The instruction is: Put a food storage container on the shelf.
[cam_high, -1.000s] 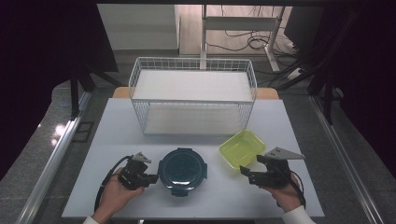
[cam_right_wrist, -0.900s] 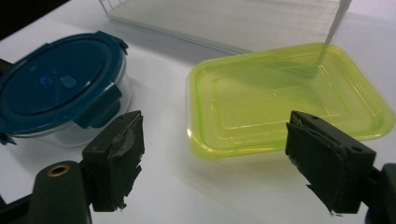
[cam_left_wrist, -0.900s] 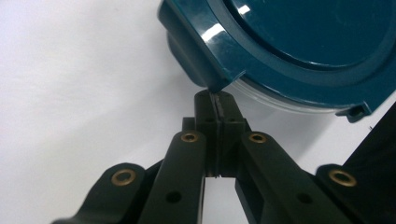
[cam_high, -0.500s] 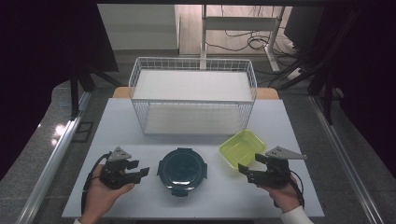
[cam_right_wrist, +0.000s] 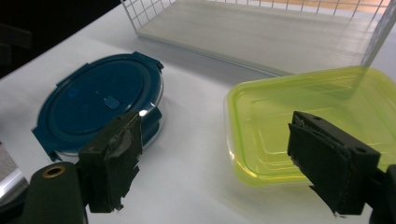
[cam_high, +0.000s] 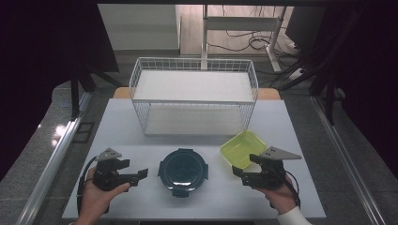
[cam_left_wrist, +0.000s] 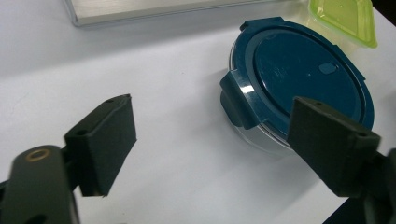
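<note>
Status at this moment: nothing is picked up yet; both containers sit on the counter (cam_high: 141, 117) in front of the wire basket (cam_high: 195, 93), and the basket itself holds nothing that I can see.

Left gripper (cam_high: 133, 173): jaws spread wide, nothing between them; it hovers just left of the round blue-lidded container (cam_high: 183, 170), apart from it; in the left gripper view the container (cam_left_wrist: 299, 84) lies ahead and toward the right jaw, its side clip facing me, lid seated and clips appearing closed.

Right gripper (cam_high: 244, 171): jaws also wide, empty; it sits near the front right of the counter, just below the green tray (cam_high: 242, 148); in the right gripper view the green tray (cam_right_wrist: 317, 116) lies between and beyond the jaws, open side up, nothing in it, its far edge close to the basket's wire wall; not touching as far as I can tell.

Judgement on progress: I read the job as moving these two containers, likely into the basket; if so, I am at the approach stage only; no grasp made, no lift, no placement; everything is left: close on each container, carry it over the basket rim, set it down, release.
</note>
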The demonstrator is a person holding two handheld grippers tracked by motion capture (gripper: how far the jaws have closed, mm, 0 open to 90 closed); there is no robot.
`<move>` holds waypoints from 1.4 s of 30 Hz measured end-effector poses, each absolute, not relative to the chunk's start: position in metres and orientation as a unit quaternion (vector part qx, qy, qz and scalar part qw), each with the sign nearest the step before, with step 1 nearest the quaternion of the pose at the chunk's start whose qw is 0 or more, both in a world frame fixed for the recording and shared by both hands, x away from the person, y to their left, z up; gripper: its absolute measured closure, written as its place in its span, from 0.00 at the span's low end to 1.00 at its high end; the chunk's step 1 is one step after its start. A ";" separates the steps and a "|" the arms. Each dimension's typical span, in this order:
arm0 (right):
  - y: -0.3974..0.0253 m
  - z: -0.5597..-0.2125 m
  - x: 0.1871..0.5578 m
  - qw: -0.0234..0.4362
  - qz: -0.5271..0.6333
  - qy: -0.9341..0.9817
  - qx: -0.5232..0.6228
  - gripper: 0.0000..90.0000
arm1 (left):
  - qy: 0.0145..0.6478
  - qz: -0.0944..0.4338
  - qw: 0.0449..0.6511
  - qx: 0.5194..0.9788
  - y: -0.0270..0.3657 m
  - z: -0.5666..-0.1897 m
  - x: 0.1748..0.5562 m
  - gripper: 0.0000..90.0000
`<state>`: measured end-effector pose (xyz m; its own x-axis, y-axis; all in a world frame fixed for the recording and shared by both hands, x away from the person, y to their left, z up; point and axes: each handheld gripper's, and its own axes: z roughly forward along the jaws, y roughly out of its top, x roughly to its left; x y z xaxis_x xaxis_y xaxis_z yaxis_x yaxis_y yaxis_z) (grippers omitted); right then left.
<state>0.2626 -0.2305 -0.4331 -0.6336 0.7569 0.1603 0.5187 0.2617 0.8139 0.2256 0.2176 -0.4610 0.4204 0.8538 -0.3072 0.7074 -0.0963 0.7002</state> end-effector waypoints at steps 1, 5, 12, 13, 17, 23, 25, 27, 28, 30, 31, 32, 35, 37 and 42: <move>-0.231 -0.433 0.263 0.132 0.451 0.783 0.407 0.20 | 0.531 0.089 0.412 0.735 0.218 -0.461 0.226 0.15; -0.227 -0.433 0.263 0.107 0.455 0.777 0.421 0.19 | 0.536 0.070 0.429 0.724 0.218 -0.461 0.231 0.14; -0.224 -0.432 0.260 0.080 0.461 0.767 0.439 0.18 | 0.528 0.056 0.427 0.732 0.216 -0.462 0.237 0.13; -0.222 -0.432 0.259 0.078 0.459 0.768 0.440 0.18 | 0.527 0.053 0.427 0.733 0.215 -0.462 0.239 0.12; -0.214 -0.433 0.254 0.048 0.461 0.762 0.453 0.18 | 0.521 0.042 0.430 0.736 0.209 -0.461 0.241 0.12; -0.193 -0.437 0.248 0.007 0.456 0.760 0.463 0.17 | 0.519 0.014 0.443 0.731 0.208 -0.464 0.243 0.12; -0.186 -0.439 0.248 0.002 0.451 0.763 0.463 0.16 | 0.519 0.009 0.446 0.729 0.208 -0.464 0.244 0.12; -0.178 -0.441 0.249 -0.007 0.447 0.764 0.465 0.16 | 0.520 0.002 0.447 0.728 0.207 -0.465 0.246 0.11; -0.175 -0.442 0.251 -0.013 0.445 0.764 0.466 0.16 | 0.520 -0.002 0.445 0.729 0.206 -0.466 0.247 0.11; -0.166 -0.447 0.257 -0.021 0.437 0.766 0.471 0.16 | 0.522 -0.005 0.442 0.729 0.204 -0.468 0.248 0.10; -0.166 -0.447 0.257 -0.021 0.437 0.766 0.471 0.16 | 0.522 -0.005 0.442 0.729 0.204 -0.468 0.248 0.10; -0.163 -0.449 0.260 -0.024 0.433 0.765 0.475 0.16 | 0.526 -0.014 0.443 0.726 0.204 -0.468 0.250 0.09; -0.159 -0.452 0.263 -0.031 0.429 0.764 0.482 0.16 | 0.527 -0.026 0.445 0.723 0.204 -0.469 0.254 0.08; -0.154 -0.456 0.267 -0.035 0.424 0.762 0.488 0.16 | 0.531 -0.033 0.445 0.721 0.201 -0.468 0.258 0.07; -0.144 -0.465 0.274 -0.063 0.415 0.752 0.508 0.15 | 0.531 -0.056 0.440 0.722 0.192 -0.472 0.269 0.06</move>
